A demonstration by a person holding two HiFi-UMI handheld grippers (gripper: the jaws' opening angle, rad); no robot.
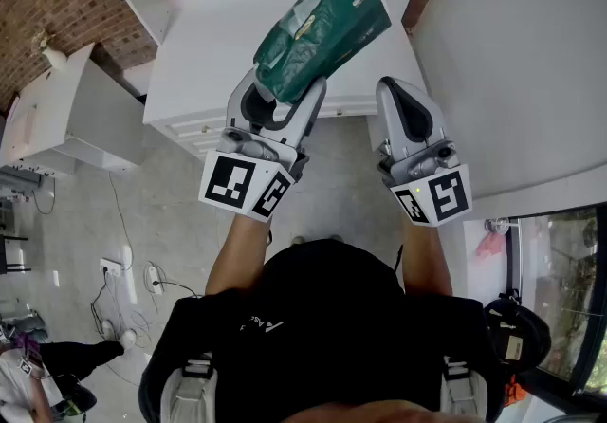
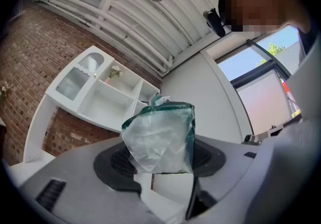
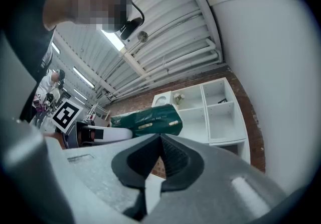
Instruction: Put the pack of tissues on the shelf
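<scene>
Clerk: Backdrop: red brick wall [image 1: 57, 4], grey floor [image 1: 171, 222], white pillar [image 1: 512, 61] at right. Cables [image 1: 142, 279] trailing on the floor at lower left. Entered?

Checker: Entered. Furniture next.

Clerk: One white shelf [image 2: 108, 100], open compartments, set against the brick. Small spray of flowers [image 2: 115, 72] in an upper compartment; other compartments too small to read.

Checker: Noted. Task item?

Clerk: One pack of tissues [image 1: 322, 32], green wrapper with a clear panel, off every surface and held up in the air. Lower end between the jaws of the left gripper [image 1: 275, 103]. Upper end free, leaning toward the person's right in the head view. Seen from the right gripper view, overlaps the left part of the shelf; gap between the two not readable.

Checker: Left tool state?

Clerk: Jaws part-way apart, pads pressed on both sides of the pack – a firm clamp, wrapper creased at the grip.

Checker: Right tool?

Clerk: Right gripper [image 1: 398, 99] raised beside the left, apart from the pack. Jaws brought together, pads meeting, nothing between them.

Checker: Anything else?

Clerk: Second person at the lower left edge of the head view, mostly cut off.
</scene>
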